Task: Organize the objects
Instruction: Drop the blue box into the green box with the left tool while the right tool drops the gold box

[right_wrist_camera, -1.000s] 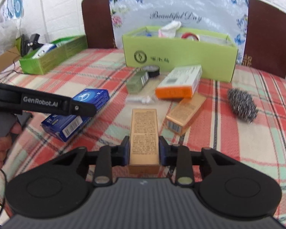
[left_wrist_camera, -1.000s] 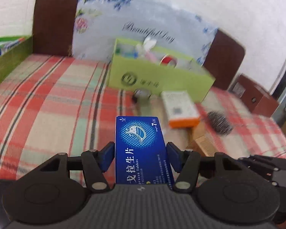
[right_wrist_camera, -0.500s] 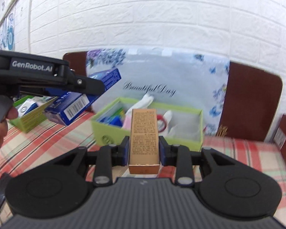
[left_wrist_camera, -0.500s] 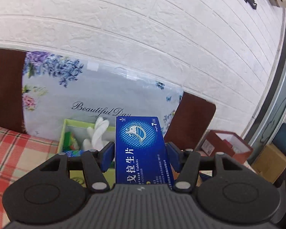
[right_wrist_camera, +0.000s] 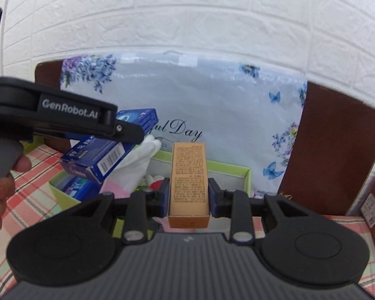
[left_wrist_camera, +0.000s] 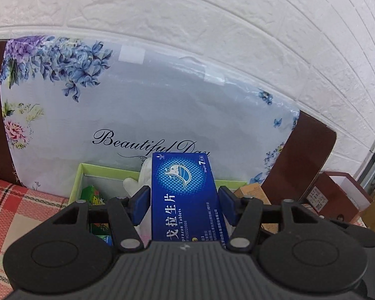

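Holding blue box (left_wrist_camera: 187,195), tan carton (right_wrist_camera: 188,177) over green bin (right_wrist_camera: 246,175).

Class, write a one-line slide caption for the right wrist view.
Right gripper holds an orange carton above the green box; left gripper carries a blue tablet box.

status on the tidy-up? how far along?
Done: the green box already holds a white glove and other packets. In hand: left gripper grips a blue pill box, right gripper an orange carton, both over the green box. Left: releasing both; table hidden.
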Action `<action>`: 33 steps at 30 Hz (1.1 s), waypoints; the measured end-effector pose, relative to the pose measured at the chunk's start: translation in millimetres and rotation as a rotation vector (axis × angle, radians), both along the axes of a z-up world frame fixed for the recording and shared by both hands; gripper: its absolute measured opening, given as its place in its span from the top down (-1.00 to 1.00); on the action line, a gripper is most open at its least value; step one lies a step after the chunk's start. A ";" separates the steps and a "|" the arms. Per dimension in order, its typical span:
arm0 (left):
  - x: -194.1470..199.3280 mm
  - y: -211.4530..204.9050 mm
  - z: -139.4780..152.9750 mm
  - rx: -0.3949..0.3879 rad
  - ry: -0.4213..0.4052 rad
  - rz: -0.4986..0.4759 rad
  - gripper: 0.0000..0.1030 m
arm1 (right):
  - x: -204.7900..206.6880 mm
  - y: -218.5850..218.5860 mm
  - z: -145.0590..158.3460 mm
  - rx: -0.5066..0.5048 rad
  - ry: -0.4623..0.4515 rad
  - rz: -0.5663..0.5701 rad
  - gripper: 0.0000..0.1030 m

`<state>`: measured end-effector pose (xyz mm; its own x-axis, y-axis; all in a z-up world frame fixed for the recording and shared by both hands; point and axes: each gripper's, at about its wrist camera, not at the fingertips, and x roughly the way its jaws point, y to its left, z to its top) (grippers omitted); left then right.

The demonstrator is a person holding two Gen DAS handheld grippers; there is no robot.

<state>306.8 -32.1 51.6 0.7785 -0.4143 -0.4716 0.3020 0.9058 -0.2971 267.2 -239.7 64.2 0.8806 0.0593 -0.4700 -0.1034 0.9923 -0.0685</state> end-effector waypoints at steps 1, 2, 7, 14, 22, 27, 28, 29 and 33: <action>4.0 0.7 -4.1 -0.001 0.004 0.000 -0.20 | 5.8 -0.5 -4.5 0.003 0.004 -0.001 0.43; 7.1 1.4 -8.0 0.001 0.001 0.002 -0.20 | 11.6 -1.3 -8.2 0.005 0.008 -0.001 0.43; 11.2 6.3 -23.1 0.031 -0.034 0.084 -0.78 | 26.7 3.3 -29.8 -0.057 -0.013 0.042 -0.16; 4.8 8.5 -28.5 0.057 -0.027 0.082 -0.78 | 20.2 -1.3 -46.4 -0.060 -0.018 0.021 -0.46; -58.4 6.2 15.2 0.162 -0.121 0.125 -0.79 | -25.6 -15.6 -13.9 0.003 -0.100 -0.016 -1.00; -110.6 2.7 29.6 0.186 -0.131 0.130 -0.79 | -69.8 -19.4 7.3 0.057 -0.126 -0.032 -1.00; -122.2 2.9 30.1 0.187 -0.133 0.130 -0.79 | -79.6 -20.4 10.2 0.066 -0.129 -0.026 -1.00; -133.1 2.9 30.2 0.189 -0.138 0.138 -0.79 | -89.1 -21.1 12.0 0.073 -0.131 -0.023 -1.00; -169.9 2.6 26.0 0.216 -0.141 0.167 -0.79 | -127.1 -22.5 13.4 0.095 -0.130 -0.040 -1.00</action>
